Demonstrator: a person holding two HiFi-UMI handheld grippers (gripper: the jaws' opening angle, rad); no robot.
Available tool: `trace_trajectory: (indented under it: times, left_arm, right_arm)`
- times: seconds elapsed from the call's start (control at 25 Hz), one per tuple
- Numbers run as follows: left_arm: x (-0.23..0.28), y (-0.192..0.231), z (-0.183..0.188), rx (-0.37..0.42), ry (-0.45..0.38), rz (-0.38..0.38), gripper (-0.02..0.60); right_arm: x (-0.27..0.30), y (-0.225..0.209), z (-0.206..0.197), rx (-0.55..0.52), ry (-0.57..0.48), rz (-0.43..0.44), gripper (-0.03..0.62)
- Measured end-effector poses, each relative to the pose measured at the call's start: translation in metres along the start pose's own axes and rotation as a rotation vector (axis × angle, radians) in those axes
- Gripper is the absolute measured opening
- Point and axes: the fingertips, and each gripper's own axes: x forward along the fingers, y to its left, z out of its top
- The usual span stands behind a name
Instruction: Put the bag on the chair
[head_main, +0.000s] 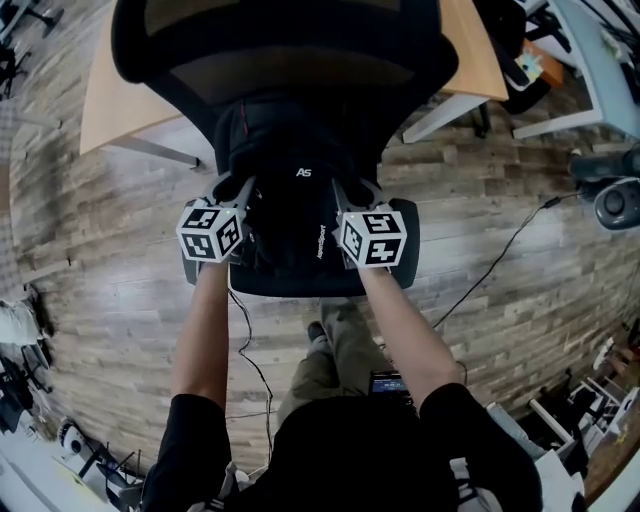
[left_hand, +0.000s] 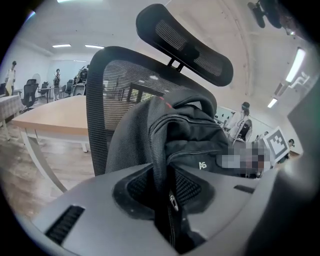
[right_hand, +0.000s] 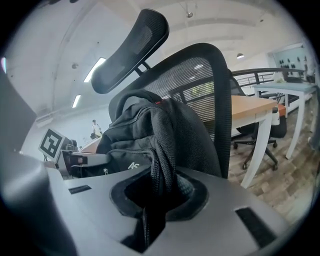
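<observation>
A black backpack (head_main: 300, 200) with a white logo stands upright on the seat (head_main: 300, 285) of a black mesh office chair and leans on its backrest (left_hand: 112, 85). My left gripper (head_main: 240, 188) is at the bag's left side and my right gripper (head_main: 347, 190) at its right side. In the left gripper view a zippered fold of the bag (left_hand: 190, 135) runs between the jaws of the left gripper (left_hand: 167, 195), with gaps beside it. In the right gripper view a bunched edge of the bag (right_hand: 140, 130) lies between the jaws of the right gripper (right_hand: 155, 195), with a dark gap on its left.
A wooden desk (head_main: 110, 100) with white legs stands behind the chair. A black cable (head_main: 500, 260) trails over the plank floor to the right. Another office chair (right_hand: 260, 135) and a white table (right_hand: 285, 90) are off to the right. Distant people (left_hand: 57, 77) stand at the far left.
</observation>
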Motion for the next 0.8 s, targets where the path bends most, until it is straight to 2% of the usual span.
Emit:
trace_trajectory:
  times: [0.2,0.28,0.36,0.48,0.64,0.8]
  left_arm:
    - [-0.005,0.0,-0.008,-0.018,0.012,0.024,0.093]
    - [-0.006,0.003,-0.01,-0.023,0.011,0.05,0.132]
    - [-0.009,0.007,-0.011,-0.034,0.006,0.069,0.18]
    - [-0.019,0.008,-0.013,-0.038,0.003,0.081,0.209]
    - [-0.04,0.005,-0.013,-0.045,-0.025,0.087,0.209]
    - [-0.08,-0.004,-0.008,-0.062,-0.101,0.113,0.183]
  right_arm:
    - [-0.007,0.003,-0.006,0.001,0.004,0.004,0.067]
    - [-0.009,0.003,-0.007,0.009,0.012,0.013,0.114]
    - [-0.012,0.0,-0.003,0.007,0.011,0.014,0.198]
    - [-0.023,-0.004,-0.001,-0.012,0.012,0.003,0.233]
    - [-0.045,0.003,-0.002,-0.027,0.005,0.014,0.203]
    - [-0.08,0.017,-0.001,-0.045,-0.035,-0.006,0.141]
